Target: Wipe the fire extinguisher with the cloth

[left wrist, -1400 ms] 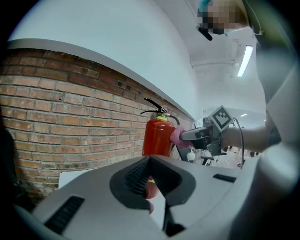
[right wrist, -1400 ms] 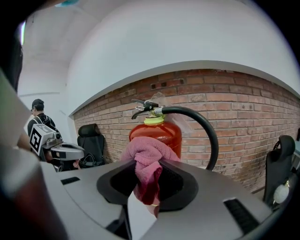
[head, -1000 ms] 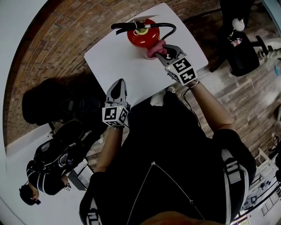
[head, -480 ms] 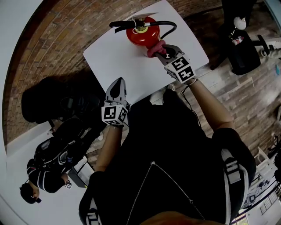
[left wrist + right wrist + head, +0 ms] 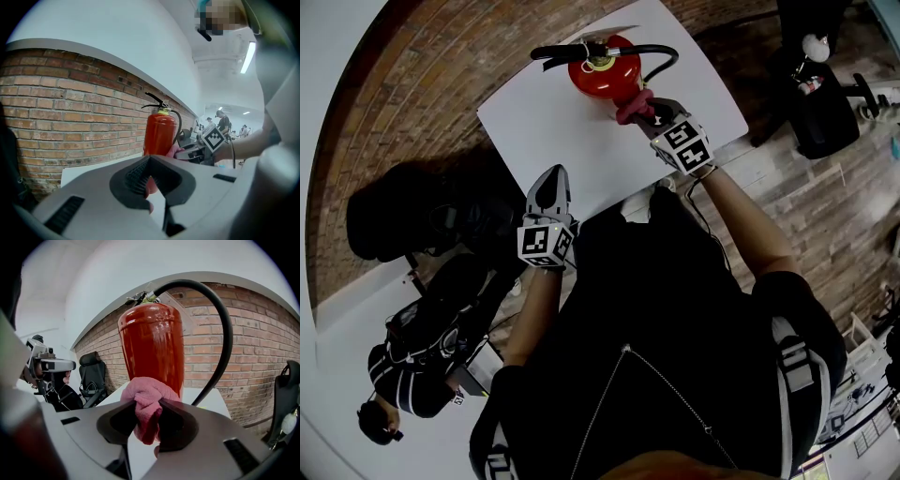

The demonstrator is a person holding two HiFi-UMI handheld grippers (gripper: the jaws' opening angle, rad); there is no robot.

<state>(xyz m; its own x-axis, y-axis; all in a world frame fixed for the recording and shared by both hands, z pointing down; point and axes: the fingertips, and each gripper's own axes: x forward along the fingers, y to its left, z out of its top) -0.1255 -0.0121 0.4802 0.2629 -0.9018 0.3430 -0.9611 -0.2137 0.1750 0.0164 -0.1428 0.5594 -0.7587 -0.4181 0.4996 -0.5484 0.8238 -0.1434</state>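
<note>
A red fire extinguisher with a black hose stands upright on the far part of a white table. My right gripper is shut on a pink cloth and holds it against the near right side of the cylinder. In the right gripper view the cloth bulges out between the jaws, touching the red body. My left gripper hovers at the table's near edge, shut and holding nothing, well short of the extinguisher.
The black hose arcs down the extinguisher's right side. A black office chair stands right of the table on the brick floor. Another person is at the lower left. A brick wall lies behind the table.
My right gripper and the cloth have shifted slightly farther along the extinguisher's side. The left gripper has stayed put. The person at lower left has moved.
</note>
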